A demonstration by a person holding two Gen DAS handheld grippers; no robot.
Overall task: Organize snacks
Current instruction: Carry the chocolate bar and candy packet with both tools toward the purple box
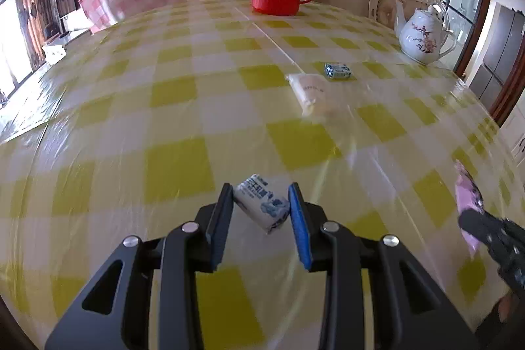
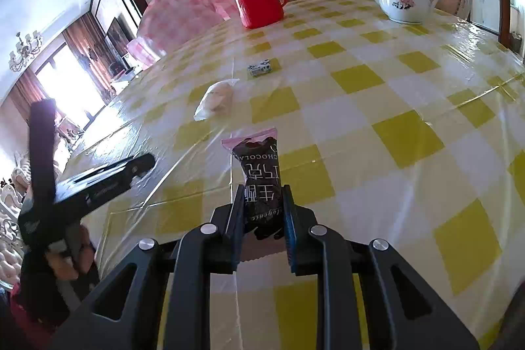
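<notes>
Two snacks gripped already: small white-and-blue packet [image 1: 261, 206] pinched crosswise in left gripper [image 1: 261, 202], bottom centre; dark chocolate bar [image 2: 261, 182] clamped in right gripper [image 2: 261, 202], long axis pointing away up the frame. Still loose on checked tablecloth [image 2: 410, 107], well ahead: pale clear-wrapped pastry [image 1: 310, 92], then blue-and-white packet [image 1: 338, 71] beyond, upper right of centre. Probably nearer the left gripper.

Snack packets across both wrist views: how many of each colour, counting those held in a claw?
White-and-blue packets: 2, one in the left claw, one lying on the table
Pale clear-wrapped packet: 1, lying on the table
Black-and-pink chocolate packet: 1, in the right claw
Total: 4
</notes>
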